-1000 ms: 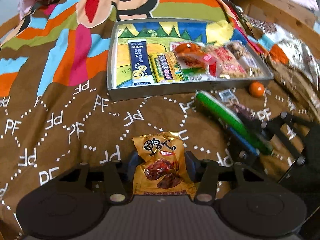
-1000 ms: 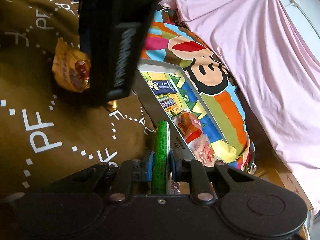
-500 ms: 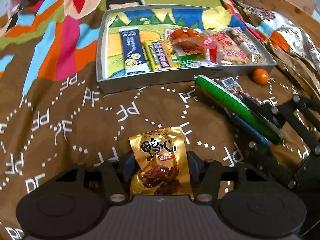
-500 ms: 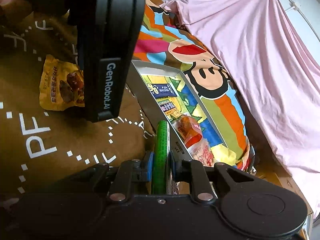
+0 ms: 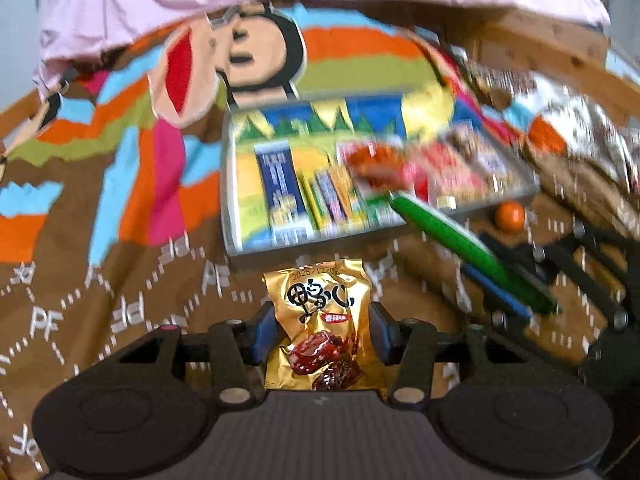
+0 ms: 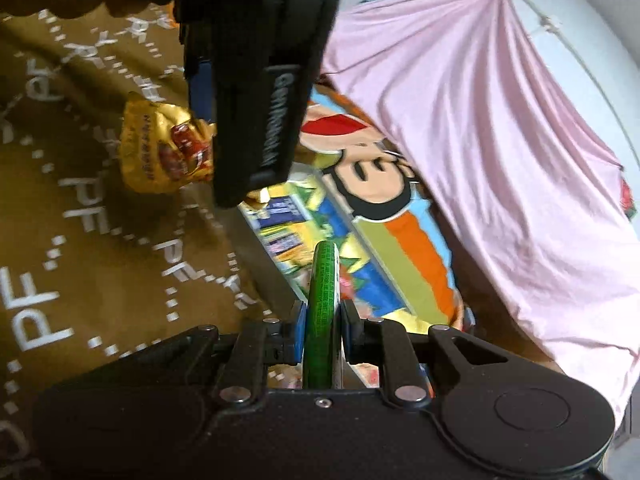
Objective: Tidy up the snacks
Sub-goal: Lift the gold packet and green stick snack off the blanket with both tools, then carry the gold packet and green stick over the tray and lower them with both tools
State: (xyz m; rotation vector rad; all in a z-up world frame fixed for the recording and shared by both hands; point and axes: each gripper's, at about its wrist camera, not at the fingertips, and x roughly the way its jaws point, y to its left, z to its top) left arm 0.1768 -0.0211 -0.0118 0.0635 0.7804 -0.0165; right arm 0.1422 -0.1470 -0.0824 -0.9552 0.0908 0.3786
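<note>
My left gripper [image 5: 322,334] is shut on a gold snack packet [image 5: 320,320] and holds it above the brown blanket, just short of the grey tray [image 5: 230,208]. The tray holds several snack packets, among them a blue bar [image 5: 278,178]. My right gripper [image 6: 323,330] is shut on a flat green snack packet [image 6: 322,308], held edge-on, its tip over the tray's near right corner [image 5: 440,226]. In the right wrist view the left gripper's black body [image 6: 260,80] blocks the upper middle, with the gold packet [image 6: 160,152] beside it and the tray [image 6: 276,276] behind.
A small orange ball [image 5: 509,216] lies on the blanket at the tray's right end. More foil packets [image 5: 580,140] lie at the far right. A pink sheet [image 6: 480,140] hangs behind the colourful cartoon blanket [image 5: 240,64].
Both grippers have lifted and moved towards the tray with their packets. The green packet's tip now reaches over the tray's near edge. The left view is blurred by motion.
</note>
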